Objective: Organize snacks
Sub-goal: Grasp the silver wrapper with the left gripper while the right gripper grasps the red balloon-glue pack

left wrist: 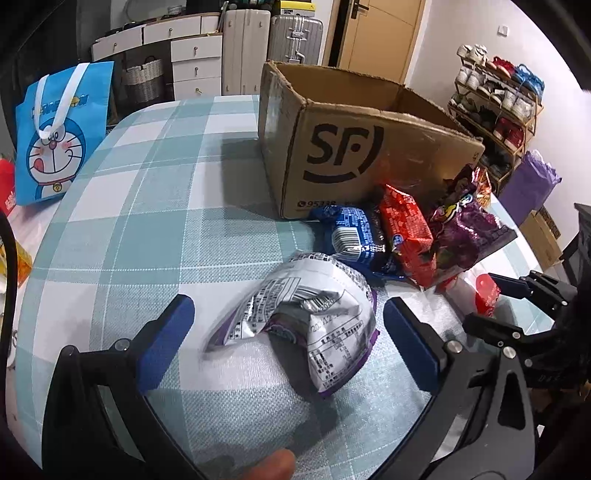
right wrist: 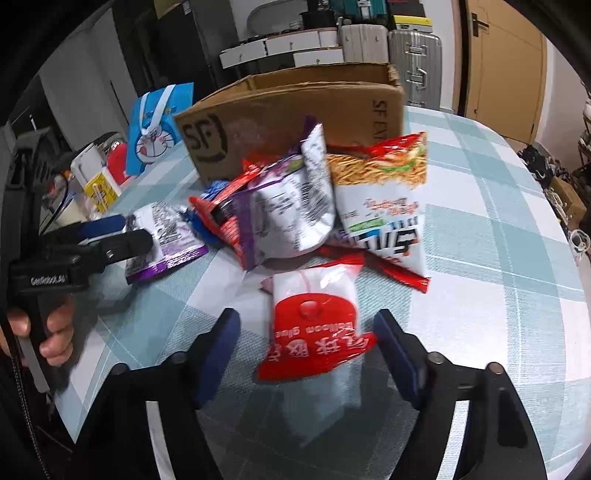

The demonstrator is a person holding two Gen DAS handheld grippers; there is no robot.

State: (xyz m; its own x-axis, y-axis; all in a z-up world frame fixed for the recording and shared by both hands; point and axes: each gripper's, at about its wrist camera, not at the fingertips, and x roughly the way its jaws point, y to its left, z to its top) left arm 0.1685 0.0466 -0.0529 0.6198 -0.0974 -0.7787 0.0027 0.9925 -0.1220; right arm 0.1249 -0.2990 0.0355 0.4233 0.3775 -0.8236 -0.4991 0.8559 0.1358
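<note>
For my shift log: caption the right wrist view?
Open right tongs straddle a red-and-white packet before the snack pile.

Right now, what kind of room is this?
Probably a room in someone's home. There is a shoe rack full of shoes by the wall, suitcases next to a wooden door, and a table with a checked tablecloth holding snack packets.

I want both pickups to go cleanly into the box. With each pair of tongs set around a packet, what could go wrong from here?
1. The silver-and-purple packet between the left tongs is crumpled and off-centre, so it may slip out.
2. The red-and-white packet between the right tongs is thin and flat on the tablecloth; the pads could pinch cloth.
3. The cardboard box has tall walls; a low carry could hit them.
</note>
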